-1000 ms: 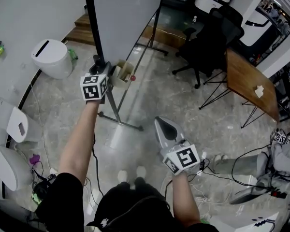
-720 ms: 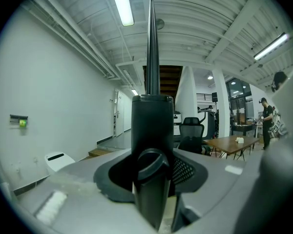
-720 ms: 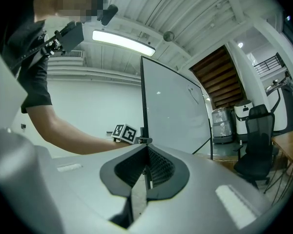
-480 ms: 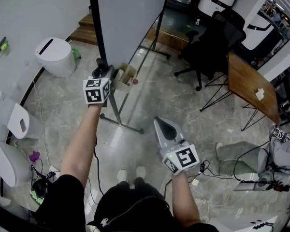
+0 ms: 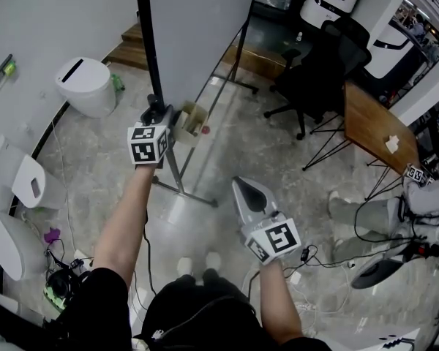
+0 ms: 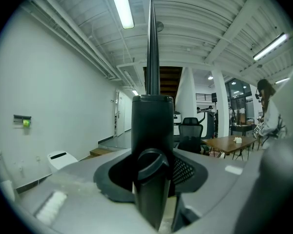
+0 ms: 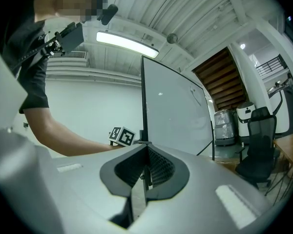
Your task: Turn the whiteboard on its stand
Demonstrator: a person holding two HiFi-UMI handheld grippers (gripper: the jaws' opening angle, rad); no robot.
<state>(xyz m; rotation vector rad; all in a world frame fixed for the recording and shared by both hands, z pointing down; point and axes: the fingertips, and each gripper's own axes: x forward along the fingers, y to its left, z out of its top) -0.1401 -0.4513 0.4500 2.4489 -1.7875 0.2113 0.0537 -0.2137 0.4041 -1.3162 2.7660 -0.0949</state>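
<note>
Grey marbled floor [image 5: 293, 159] is carrying the whiteboard [image 5: 197, 28] upright on its stand [image 5: 177, 172], top centre in the head view, with a black office chair [image 5: 318, 64] off to its right. Left tongs [image 5: 155, 112] are clamping the board's black edge post [image 5: 148, 42] just above the stand, pads pressing on it. Right tongs [image 5: 247, 192] are hanging lower, well apart from the board, jaws pressed together on nothing.

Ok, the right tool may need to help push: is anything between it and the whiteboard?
Nothing visible does. The right tool looks across open air at the whiteboard; the left tool grips its black edge, off to the side.
</note>
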